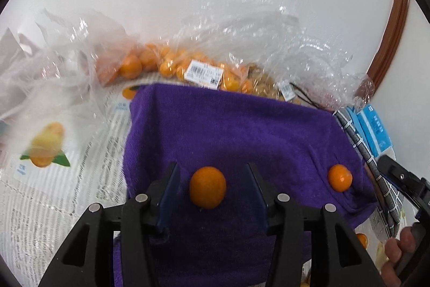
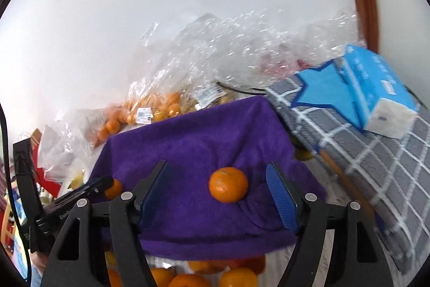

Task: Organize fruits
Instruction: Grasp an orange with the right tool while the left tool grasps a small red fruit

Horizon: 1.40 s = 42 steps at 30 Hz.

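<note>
Both my left gripper and right gripper stand open, each straddling a loose mandarin on the purple towel; either may roll off the towel's front edge.

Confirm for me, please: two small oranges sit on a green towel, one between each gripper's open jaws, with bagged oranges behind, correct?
Only the colour is wrong: the towel is purple, as both wrist views show. The rest holds: one orange lies between the left gripper's open jaws, the other orange between the right gripper's, and the bagged oranges lie behind.
</note>
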Available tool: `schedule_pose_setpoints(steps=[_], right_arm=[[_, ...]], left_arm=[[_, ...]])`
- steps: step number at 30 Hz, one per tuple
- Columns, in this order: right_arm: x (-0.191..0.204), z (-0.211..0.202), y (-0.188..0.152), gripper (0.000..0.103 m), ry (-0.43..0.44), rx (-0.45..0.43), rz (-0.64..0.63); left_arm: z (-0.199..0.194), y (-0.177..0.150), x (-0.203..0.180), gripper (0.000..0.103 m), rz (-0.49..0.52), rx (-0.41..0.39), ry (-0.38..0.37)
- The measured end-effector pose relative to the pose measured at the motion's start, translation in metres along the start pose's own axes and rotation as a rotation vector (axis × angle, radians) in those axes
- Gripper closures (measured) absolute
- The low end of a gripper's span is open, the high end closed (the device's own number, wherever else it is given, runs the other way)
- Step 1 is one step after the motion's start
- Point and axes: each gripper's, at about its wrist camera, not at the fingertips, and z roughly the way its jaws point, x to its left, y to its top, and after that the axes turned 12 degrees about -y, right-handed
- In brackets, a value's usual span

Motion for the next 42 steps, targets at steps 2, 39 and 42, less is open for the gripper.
schedule_pose_setpoints(steps=[2,39,42], right_arm=[[-0.004,-0.009,-0.003,0.030,-0.051,-0.020,-0.011],[-0.001,-0.053,-0.130,0.069,-0.003,0.083,-0.237],[-0.009,-0.058,-0.130,0.069,0.006,0.068,-0.209]], left_arm=[[-0.007,0.000,-0.002,0.056,0.002,-0.028,-0.003],[-0.095,-0.086,-0.012,0.049,0.006,0.071,-0.042],[-0.084,-0.080,-0.009,0.050,-0.021,0.103,-0.037]])
